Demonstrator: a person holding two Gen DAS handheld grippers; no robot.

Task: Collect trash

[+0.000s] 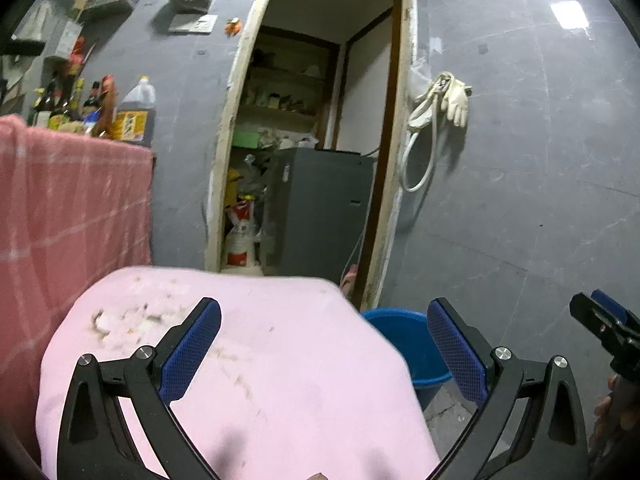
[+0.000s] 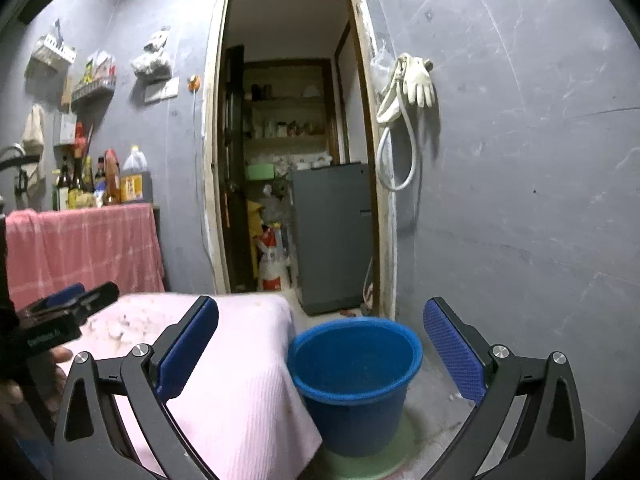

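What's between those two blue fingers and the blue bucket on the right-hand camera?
Nothing. In the right wrist view, the open right gripper frames the blue bucket directly; the pink cloth lies beside it.

A home kitchen: sauce and oil bottles [image 2: 100, 178] crowd a counter at nine o'clock, rubber gloves [image 2: 418, 82] hang at one o'clock beside a pantry doorway [image 2: 288, 140].

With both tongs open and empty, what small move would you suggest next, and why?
Probably lower the left tongs toward the scraps on the pink cloth. They hang open above it, holding nothing, and the blue bucket beside the cloth looks empty.
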